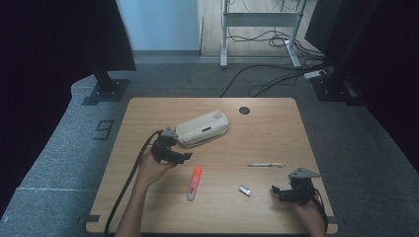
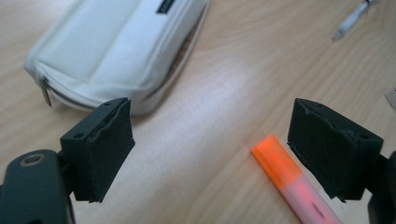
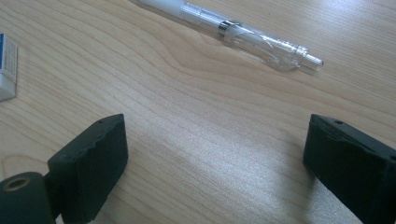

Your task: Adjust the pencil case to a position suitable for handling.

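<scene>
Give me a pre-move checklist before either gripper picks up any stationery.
1. Left gripper open, nothing between jaws: ok.
2. Right gripper open, nothing between jaws: ok.
3. Highlighter lying flat, apart from other items: ok.
4. Pen lying free on the table: ok.
5. Eraser free of both grippers: ok.
6. Pencil case zipped shut: cannot tell.

I see a pale wooden table [image 1: 276, 128] with fine brown grain, a cream-white zipped fabric pencil case [image 1: 202, 128], an orange-capped pink highlighter pen [image 1: 194, 182], a clear-and-white plastic pen [image 1: 266, 164], a white-and-blue eraser block [image 1: 245, 190] and matte black gripper jaws.
</scene>
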`<state>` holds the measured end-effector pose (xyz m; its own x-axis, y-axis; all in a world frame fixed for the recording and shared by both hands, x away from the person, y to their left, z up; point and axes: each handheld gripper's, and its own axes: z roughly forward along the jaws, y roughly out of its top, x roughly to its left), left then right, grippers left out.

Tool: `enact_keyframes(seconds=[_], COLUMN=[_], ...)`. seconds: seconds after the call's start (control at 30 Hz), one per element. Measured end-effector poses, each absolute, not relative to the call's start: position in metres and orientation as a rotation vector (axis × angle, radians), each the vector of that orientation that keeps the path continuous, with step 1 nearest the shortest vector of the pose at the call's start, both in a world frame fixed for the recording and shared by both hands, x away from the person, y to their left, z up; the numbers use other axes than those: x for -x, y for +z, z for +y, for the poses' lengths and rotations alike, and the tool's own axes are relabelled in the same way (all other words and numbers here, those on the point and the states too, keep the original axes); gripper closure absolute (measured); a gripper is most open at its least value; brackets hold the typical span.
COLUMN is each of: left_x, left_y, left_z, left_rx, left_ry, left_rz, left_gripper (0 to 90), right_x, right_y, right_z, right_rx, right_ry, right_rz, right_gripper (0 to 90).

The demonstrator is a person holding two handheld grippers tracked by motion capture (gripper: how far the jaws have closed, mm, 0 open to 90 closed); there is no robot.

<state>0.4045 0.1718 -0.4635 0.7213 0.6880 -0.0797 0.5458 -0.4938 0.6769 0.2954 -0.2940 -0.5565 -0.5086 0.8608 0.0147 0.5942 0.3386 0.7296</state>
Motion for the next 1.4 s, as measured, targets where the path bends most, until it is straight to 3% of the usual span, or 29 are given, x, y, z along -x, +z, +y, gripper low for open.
enact_keyframes(seconds=[0.93, 1.4], left_x=[-0.478, -0.507], left_y=[-0.453, -0.483], left_z=[0.127, 0.115], left_rx=[-2.307, -2.334], left_ry=[0.229, 0.229], left_rz=[0.867, 0.883], left_gripper=[18.5, 31.0], right_x=[-0.296, -0.296], right_y=[-0.557, -0.557], right_z=[-0.294, -0.294], right_rx=[-1.279, -1.279], right_ry=[0.980, 0.981], right_rz=[2.234, 2.232], right_gripper=[6.0, 6.0])
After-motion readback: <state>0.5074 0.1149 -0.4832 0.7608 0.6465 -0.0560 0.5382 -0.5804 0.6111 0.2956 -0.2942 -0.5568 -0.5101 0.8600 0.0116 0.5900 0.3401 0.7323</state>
